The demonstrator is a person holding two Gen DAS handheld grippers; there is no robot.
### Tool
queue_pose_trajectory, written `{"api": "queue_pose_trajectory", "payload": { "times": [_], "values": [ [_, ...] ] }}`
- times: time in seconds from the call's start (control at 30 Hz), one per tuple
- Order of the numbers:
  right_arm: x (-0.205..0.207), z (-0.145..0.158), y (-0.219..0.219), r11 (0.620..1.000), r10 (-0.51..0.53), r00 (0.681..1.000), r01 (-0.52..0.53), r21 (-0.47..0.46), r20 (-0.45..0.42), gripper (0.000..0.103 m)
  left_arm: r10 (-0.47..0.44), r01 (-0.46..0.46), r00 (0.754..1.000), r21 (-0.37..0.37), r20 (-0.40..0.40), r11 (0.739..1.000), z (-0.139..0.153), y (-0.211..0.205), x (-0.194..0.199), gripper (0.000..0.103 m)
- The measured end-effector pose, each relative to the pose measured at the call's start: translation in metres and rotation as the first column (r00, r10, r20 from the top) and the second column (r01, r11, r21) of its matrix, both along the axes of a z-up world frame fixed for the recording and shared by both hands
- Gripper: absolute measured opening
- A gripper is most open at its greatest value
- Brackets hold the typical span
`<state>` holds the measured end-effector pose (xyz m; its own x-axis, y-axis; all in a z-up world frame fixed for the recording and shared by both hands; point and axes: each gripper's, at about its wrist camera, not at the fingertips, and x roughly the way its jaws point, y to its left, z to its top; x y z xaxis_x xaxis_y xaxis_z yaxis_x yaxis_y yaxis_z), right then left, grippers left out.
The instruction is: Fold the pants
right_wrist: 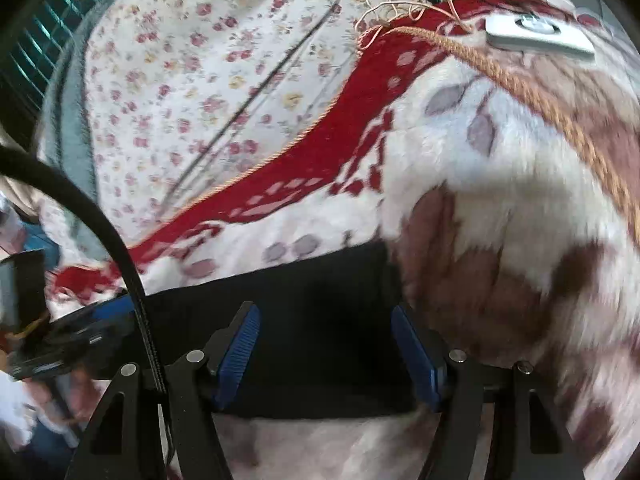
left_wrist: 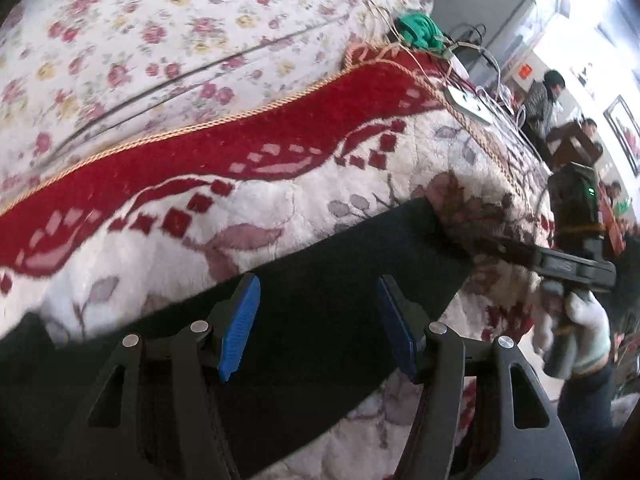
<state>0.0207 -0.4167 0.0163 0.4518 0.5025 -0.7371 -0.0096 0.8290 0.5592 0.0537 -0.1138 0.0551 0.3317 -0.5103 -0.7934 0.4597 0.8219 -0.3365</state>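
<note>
Pants (left_wrist: 320, 312), black, soft and limp, lay in a flat band along the near edge of the plush blanket (left_wrist: 280, 216), each hand-held gripper (left_wrist: 318, 320) (right_wrist: 324, 352) spread wide over them, best pinched at the end corners.

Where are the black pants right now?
The black fabric pants lie flat on the fluffy red-and-white blanket, along its near edge, under both open tools.
</note>
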Motion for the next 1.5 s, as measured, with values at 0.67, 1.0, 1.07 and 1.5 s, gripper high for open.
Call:
{"api": "queue_pose_trajectory", "payload": {
  "times": [0.67, 1.0, 1.07, 1.5],
  "values": [
    [-0.048, -0.05, -0.014, 0.928, -0.241, 0.971, 0.232, 0.291, -0.008, 0.041, -0.229, 0.223, 0.962, -0.055, -0.151, 0.973, -0.027, -0.091, 0.072, 0.06],
    [-0.045, -0.061, -0.015, 0.921, -0.233, 0.972, 0.217, 0.322, 0.01, 0.028, -0.35, 0.341, 0.895, -0.083, -0.275, 0.937, -0.056, -0.142, 0.081, 0.062],
    [-0.045, -0.061, -0.016, 0.919, -0.231, 0.973, 0.212, 0.331, 0.017, 0.029, -0.366, 0.356, 0.88, -0.087, -0.304, 0.93, -0.063, -0.147, 0.082, 0.062],
    [-0.037, -0.061, -0.012, 0.915, -0.21, 0.975, 0.169, 0.366, 0.076, 0.01, -0.352, 0.348, 0.9, -0.061, -0.256, 0.935, -0.069, -0.153, 0.088, 0.014]
  ]
}}
